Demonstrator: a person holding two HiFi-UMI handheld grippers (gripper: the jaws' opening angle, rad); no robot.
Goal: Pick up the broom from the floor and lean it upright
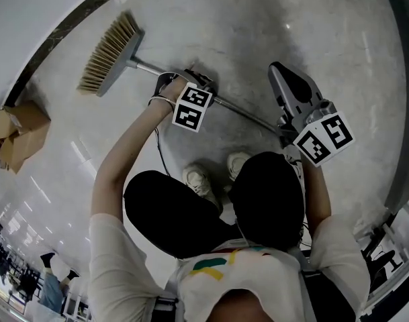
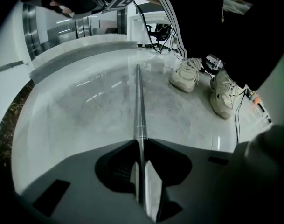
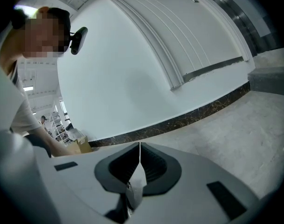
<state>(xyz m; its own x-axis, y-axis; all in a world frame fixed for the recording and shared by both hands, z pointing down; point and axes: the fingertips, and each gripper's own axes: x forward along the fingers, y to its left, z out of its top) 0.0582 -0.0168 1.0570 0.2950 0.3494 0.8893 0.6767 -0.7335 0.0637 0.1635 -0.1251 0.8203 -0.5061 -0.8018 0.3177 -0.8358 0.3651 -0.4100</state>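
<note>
**Left jaws clenched on the broom's handle, right jaws pressed together with nothing held**

A head of dark hair (image 1: 268,196) and a white cotton T-shirt (image 1: 117,260) fill the bottom of the head view, with a knee in black trousers (image 1: 167,210) bent forward. Two cream, mesh-topped sneakers (image 1: 199,180) stand just short of the broom's handle.

The broom (image 1: 113,52) lies flat on the floor (image 1: 258,25). It has a wedge of stiff tan bristles set in a grey plastic block and a thin, round, bright metal handle (image 2: 139,101).

The left gripper (image 1: 197,80) comes down onto that handle a short way from the bristle block. In the left gripper view its jaws are clamped on the shiny tube. The right gripper (image 1: 278,72), a smooth grey shell, hangs near the handle's far end. Its jaws meet in a thin seam with nothing between them.

The floor under the broom is polished pale grey stone, cloudy and mottled, and it catches streaks of light. Beyond the bristle end runs a curved skirting of dark veined stone (image 1: 63,25) below a plain white wall (image 3: 132,69). Brown cardboard boxes (image 1: 19,133) sit beside that skirting, well apart from the broom head.
</note>
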